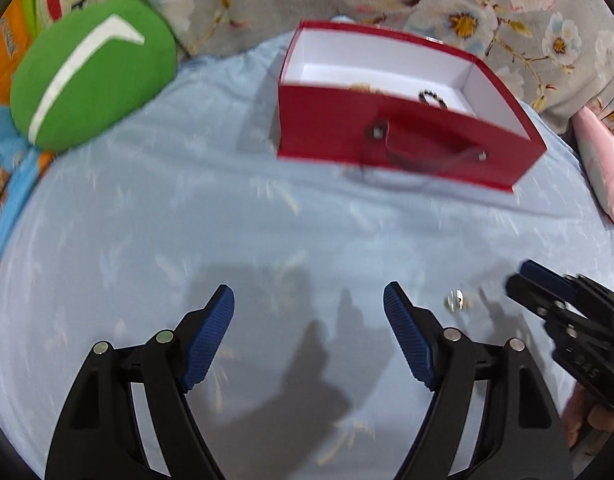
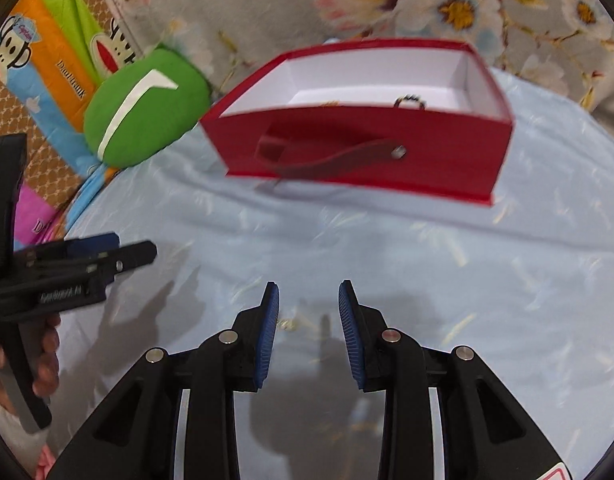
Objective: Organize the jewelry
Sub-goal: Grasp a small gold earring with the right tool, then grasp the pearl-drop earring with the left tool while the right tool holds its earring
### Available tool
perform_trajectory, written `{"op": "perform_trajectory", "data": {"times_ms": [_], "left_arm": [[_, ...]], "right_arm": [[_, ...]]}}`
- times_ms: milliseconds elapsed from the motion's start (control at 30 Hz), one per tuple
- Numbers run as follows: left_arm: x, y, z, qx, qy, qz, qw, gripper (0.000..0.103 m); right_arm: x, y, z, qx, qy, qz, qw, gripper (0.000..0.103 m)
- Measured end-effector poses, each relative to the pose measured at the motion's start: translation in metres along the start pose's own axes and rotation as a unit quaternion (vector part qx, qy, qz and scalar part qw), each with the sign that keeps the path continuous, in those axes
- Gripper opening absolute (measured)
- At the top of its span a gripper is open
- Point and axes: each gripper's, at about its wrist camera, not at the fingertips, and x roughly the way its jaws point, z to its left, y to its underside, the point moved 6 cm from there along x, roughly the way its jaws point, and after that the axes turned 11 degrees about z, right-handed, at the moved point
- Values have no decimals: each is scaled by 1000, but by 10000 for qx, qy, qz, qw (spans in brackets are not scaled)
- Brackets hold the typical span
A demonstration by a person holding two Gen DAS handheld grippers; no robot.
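Left wrist view: the left gripper (image 1: 309,300) hangs over the pale blue sheet (image 1: 267,220) with its jaws spread wide and nothing between them. Just beside its right finger lies a small silvery ring (image 1: 455,300), loose on the sheet and blurred. The right gripper (image 1: 523,280) comes in from the right edge, its tip near the ring but apart from it; from this side I cannot tell how wide it stands. Further back sits the red box (image 1: 387,136), lid off, with a dark beaded bracelet (image 1: 431,100) and something golden (image 1: 363,87) peeping over its front wall. So some pieces seem to be stowed already, and the step in hand looks like picking up the ring. That calls for a low, careful pinch on a small thing sunk in soft cloth, then a carry to the box.

Right wrist view: the right gripper (image 2: 309,292) is released, jaws partly apart and empty, pointing at the sheet in front of the box. Only a faint glint shows near its left finger; whether that is the ring I cannot tell. The box floor is mostly hidden by its front wall, and the left gripper (image 2: 135,250) is cut off at the left edge. A green cushion (image 2: 147,108) lies beside the box
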Motion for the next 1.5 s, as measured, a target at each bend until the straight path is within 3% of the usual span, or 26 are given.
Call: {"op": "perform_trajectory", "data": {"times_ms": [367, 467, 533, 833, 1233, 1400, 1500], "left_arm": [[-1, 47, 3, -70, -56, 59, 9999, 75], [1, 50, -3, -1, -7, 100, 9999, 75], [2, 51, -7, 40, 27, 116, 9999, 75], [6, 55, -29, 261, 196, 187, 9993, 75], [28, 53, -93, 840, 435, 317, 9950, 74], [32, 46, -100, 862, 298, 110, 9958, 63], [33, 43, -100, 902, 163, -10, 9958, 47]], "right_arm": [[38, 14, 31, -235, 127, 244, 9993, 30], [41, 12, 33, -295, 246, 234, 9990, 27], [42, 13, 33, -349, 325, 235, 9986, 17], [35, 18, 19, -174, 425, 172, 9988, 13], [-3, 41, -24, 457, 561, 22, 9974, 13], [-6, 49, -32, 595, 515, 36, 9969, 13], [-6, 50, -33, 614, 468, 22, 9970, 13]]}}
